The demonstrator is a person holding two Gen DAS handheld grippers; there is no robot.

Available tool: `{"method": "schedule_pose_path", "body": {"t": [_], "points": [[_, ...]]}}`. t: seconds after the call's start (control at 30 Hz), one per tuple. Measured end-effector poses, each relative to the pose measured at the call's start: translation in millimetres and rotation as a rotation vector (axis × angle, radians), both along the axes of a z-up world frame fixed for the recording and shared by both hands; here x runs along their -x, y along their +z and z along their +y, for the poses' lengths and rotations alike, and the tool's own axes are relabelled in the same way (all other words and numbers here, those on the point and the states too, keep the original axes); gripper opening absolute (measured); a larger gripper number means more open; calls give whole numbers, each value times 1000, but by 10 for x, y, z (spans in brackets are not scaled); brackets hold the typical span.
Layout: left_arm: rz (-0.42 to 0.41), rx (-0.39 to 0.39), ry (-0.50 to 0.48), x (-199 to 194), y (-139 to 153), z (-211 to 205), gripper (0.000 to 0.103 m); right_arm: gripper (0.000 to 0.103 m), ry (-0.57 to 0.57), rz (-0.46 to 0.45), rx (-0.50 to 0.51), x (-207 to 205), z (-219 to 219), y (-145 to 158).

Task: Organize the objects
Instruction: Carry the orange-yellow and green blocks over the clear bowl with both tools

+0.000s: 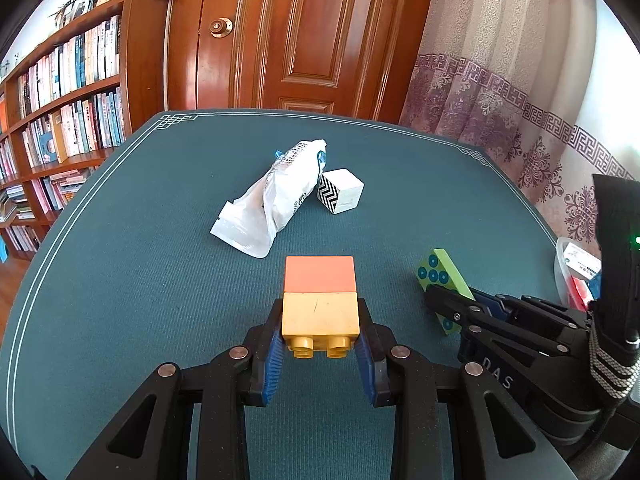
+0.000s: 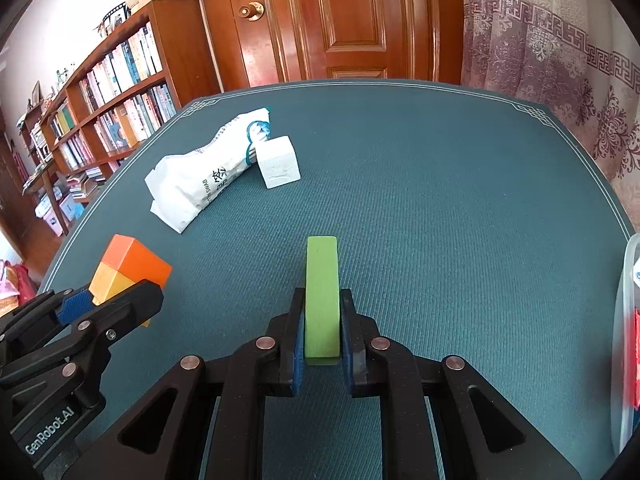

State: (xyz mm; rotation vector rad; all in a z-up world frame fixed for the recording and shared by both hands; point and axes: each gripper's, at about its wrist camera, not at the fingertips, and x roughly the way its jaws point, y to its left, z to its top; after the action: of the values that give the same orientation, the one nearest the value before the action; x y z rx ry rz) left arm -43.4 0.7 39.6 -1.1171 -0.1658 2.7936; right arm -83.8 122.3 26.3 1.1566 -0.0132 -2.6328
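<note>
My left gripper [image 1: 319, 320] is shut on a stacked toy brick [image 1: 320, 300], yellow half between the blue pads, orange half pointing away. From the right wrist view the same brick [image 2: 128, 268] and left gripper [image 2: 108, 304] show at the lower left. My right gripper [image 2: 322, 312] is shut on a green domino tile [image 2: 321, 292] held on edge; in the left wrist view that tile [image 1: 440, 276] shows blue dots, with the right gripper [image 1: 452, 304] clamped on it. A white plastic swab packet [image 1: 276, 192] lies mid-table, and a white cube [image 1: 342, 195] with a black zigzag face touches it.
A teal mat [image 2: 440, 208] covers the table. A clear plastic container [image 2: 628, 340] with red contents stands at the right edge. Beyond the table are a wooden door [image 1: 304, 36], a bookshelf [image 1: 68, 96] on the left and a curtain [image 1: 500, 80] on the right.
</note>
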Motion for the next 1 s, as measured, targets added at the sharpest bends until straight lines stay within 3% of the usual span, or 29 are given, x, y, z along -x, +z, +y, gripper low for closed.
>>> {"method": "schedule_pose_path", "body": {"t": [0.47, 1.0], "points": [[13, 15, -48, -79, 16, 150, 33, 15, -59, 75, 50, -613, 432, 346], [-14, 42, -123, -230, -48, 455, 33, 15, -314, 160, 61, -1242, 1566, 709]]}}
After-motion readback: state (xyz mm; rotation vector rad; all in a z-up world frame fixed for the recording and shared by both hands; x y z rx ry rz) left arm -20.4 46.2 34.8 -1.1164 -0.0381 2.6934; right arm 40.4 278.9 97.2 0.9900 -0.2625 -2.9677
